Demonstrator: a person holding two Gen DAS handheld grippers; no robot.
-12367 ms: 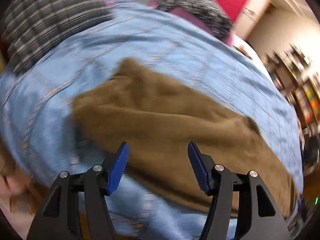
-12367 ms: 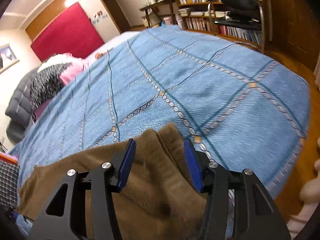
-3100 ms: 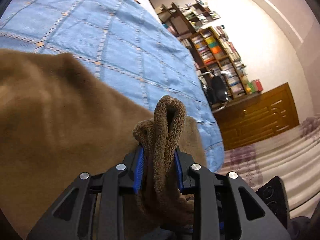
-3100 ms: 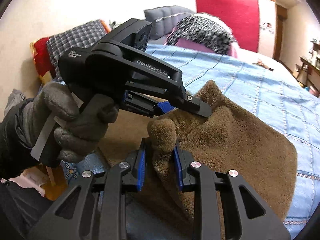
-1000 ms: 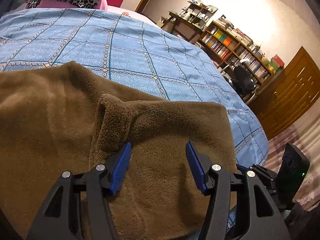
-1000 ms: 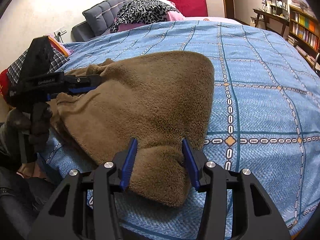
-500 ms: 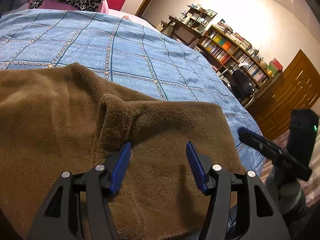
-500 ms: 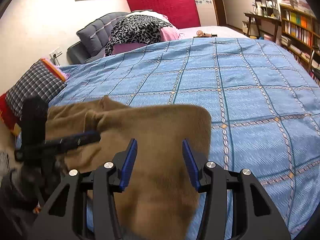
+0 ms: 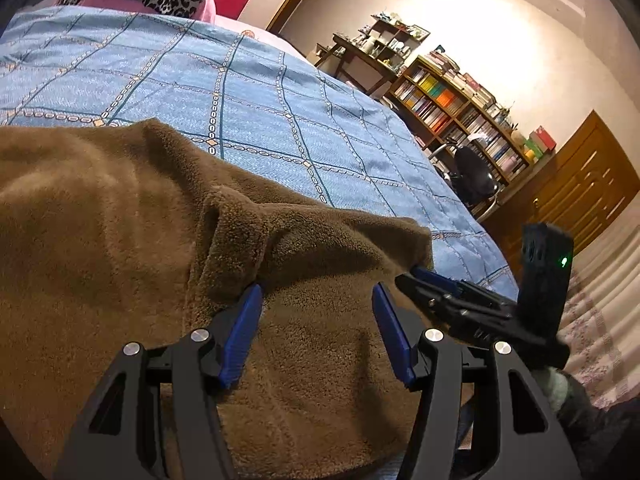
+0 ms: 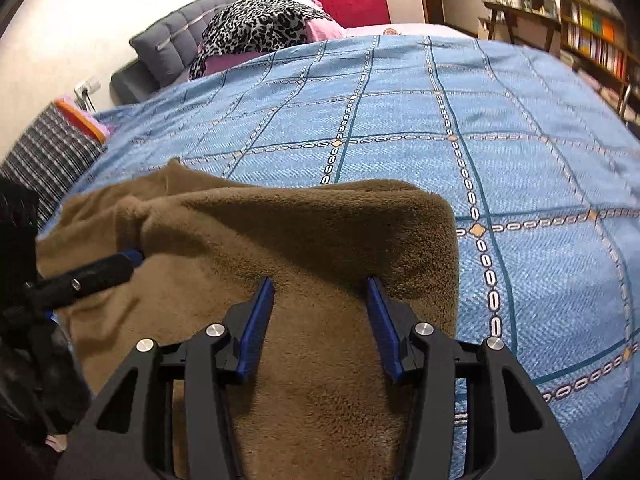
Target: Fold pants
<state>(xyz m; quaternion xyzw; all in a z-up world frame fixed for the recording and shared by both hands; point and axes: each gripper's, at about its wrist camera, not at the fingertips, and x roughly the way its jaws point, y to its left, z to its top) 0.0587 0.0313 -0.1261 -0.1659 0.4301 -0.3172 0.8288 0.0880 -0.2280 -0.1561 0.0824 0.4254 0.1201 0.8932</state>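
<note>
The brown fleece pants [image 9: 120, 240] lie folded over on the blue patterned bedspread [image 9: 260, 120]. My left gripper [image 9: 316, 292] is open, its blue pads resting over the top layer near a raised fold. My right gripper [image 10: 320, 284] is open over the pants [image 10: 300, 240] near their right folded edge. The right gripper also shows in the left wrist view [image 9: 424, 276], its tips at the edge of the cloth. The left gripper shows in the right wrist view [image 10: 120, 260], its tips at the cloth's left side.
The bedspread [image 10: 480, 140] stretches beyond the pants. Leopard-print and pink bedding [image 10: 260, 28] and a grey headboard [image 10: 168, 52] lie at the bed's head. A checked pillow [image 10: 48, 152] lies at the left. Bookshelves [image 9: 460, 108] and an office chair [image 9: 472, 172] stand past the bed.
Both grippers held pinched folds of the pants three seconds ago and have since opened. In the last half second the right gripper has come down close over the cloth's right edge.
</note>
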